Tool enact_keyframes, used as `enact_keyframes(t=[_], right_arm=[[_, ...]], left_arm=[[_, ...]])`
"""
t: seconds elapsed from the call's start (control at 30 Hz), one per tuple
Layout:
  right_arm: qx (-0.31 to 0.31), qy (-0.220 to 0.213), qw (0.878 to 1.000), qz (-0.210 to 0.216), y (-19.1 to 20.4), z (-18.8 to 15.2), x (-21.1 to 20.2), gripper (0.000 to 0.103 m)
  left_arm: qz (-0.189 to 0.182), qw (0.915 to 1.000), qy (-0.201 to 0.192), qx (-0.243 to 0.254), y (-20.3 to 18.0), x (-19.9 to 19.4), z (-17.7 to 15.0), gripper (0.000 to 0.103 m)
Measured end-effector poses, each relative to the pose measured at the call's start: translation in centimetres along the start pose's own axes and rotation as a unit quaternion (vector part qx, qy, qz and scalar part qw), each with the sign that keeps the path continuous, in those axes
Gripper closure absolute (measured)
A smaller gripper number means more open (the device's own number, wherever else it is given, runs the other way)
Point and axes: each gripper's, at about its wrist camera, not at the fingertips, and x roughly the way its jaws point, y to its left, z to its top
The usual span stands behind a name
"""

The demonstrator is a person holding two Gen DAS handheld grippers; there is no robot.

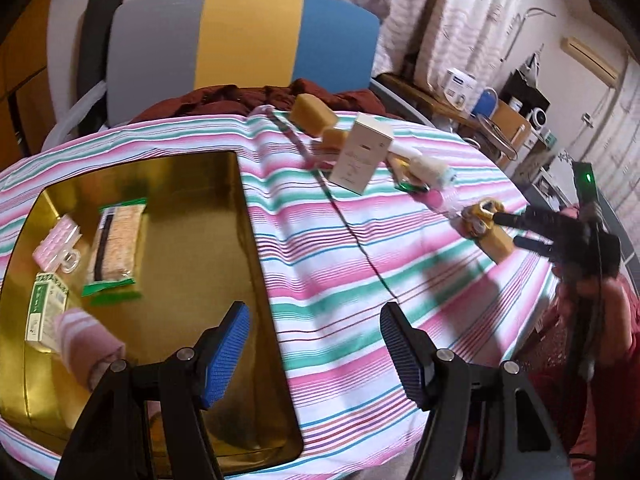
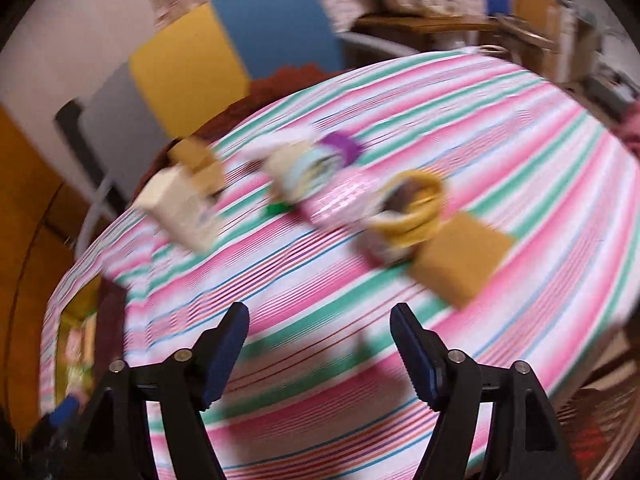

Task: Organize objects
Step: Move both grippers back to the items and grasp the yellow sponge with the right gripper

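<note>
A gold tin tray [image 1: 192, 208] lies at the left of the striped tablecloth [image 1: 328, 264]. In it are a green-edged cracker pack [image 1: 116, 248], a pink pill case [image 1: 58, 246], a green-and-white box [image 1: 44, 312] and a pink striped roll [image 1: 86, 338]. My left gripper [image 1: 314, 354] is open and empty over the tray's right edge. My right gripper [image 2: 320, 354] is open and empty, and also shows in the left wrist view [image 1: 508, 230] beside a yellow tape roll [image 1: 480, 220] and a tan block [image 1: 498, 242]. The right wrist view is blurred; the tape roll [image 2: 416, 210] and the tan block [image 2: 464, 258] lie ahead.
Further back lie a white carton [image 1: 362, 152], two tan blocks [image 1: 314, 112], a cream tube [image 1: 420, 162] and a pink packet [image 2: 340, 200]. A grey, yellow and blue chair back [image 1: 244, 36] stands behind. Cluttered shelves [image 1: 508, 116] fill the right.
</note>
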Motion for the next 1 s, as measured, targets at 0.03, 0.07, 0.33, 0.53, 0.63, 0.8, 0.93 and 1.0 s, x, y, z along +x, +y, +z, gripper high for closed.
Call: enact_keyframes(t=[0.03, 0.07, 0.33, 0.53, 0.63, 0.8, 0.93, 1.0], right_arm=[[0.006, -0.006, 1.000, -0.010, -0.8, 0.4, 0.0, 0.023], [0.012, -0.010, 1.000, -0.021, -1.5, 0.9, 0.0, 0.023], [-0.019, -0.052, 0.998, -0.038, -3.3, 4.4, 2.4, 0.023], [-0.054, -0.020, 0.996, 0.066, -1.6, 4.5, 4.3, 0.022], [-0.044, -0.025, 0.985, 0.168, -1.3, 3.9, 2.8, 0.022], [0.015, -0.118, 0.992, 0.036, -4.3, 3.6, -0.5, 0.011], [0.067, -0.076, 0.991, -0.086, -7.2, 3.4, 0.7, 0.011], [0.092, -0.036, 0.991, -0.093, -8.4, 3.5, 2.3, 0.015]], left_arm=[[0.000, 1.0000, 0.001, 0.002, -0.3, 0.1, 0.0, 0.035], [-0.001, 1.0000, 0.001, 0.005, -0.5, 0.1, 0.0, 0.035], [-0.005, 0.9996, 0.013, 0.025, -2.3, 1.1, 0.1, 0.035], [-0.001, 0.9994, 0.020, 0.027, -2.7, 1.6, 0.0, 0.035], [-0.003, 0.9995, 0.022, 0.022, -2.8, 2.0, 0.1, 0.035], [-0.010, 0.9992, 0.027, 0.028, -3.5, 2.6, 0.3, 0.035], [-0.015, 0.9988, 0.028, 0.038, -4.3, 3.1, 0.6, 0.035], [-0.020, 0.9985, 0.029, 0.042, -4.9, 3.4, 0.8, 0.035]])
